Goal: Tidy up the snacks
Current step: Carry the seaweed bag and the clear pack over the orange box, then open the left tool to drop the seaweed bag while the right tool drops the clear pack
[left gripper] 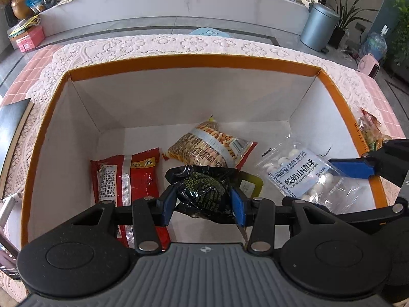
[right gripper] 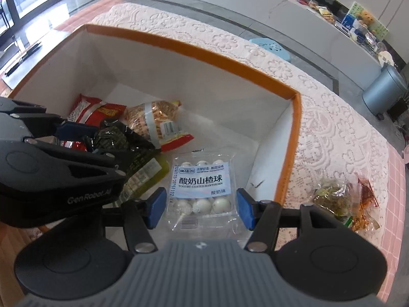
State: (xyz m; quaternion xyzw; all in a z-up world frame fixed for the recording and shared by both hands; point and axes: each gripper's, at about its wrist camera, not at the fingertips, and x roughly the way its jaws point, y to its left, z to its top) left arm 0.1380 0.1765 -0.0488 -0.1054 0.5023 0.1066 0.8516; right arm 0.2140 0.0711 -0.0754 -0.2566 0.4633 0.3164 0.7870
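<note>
An orange-rimmed white box holds a red snack packet, an orange biscuit bag and a clear bag of white hawthorn balls. My left gripper is shut on a black and green packet inside the box. My right gripper is open over the hawthorn bag, its pads either side of the bag without pressing it; one blue finger shows in the left wrist view.
Loose snack packets lie on the lace tablecloth right of the box. A dark book lies left of the box. A grey bin and a blue stool stand beyond the table.
</note>
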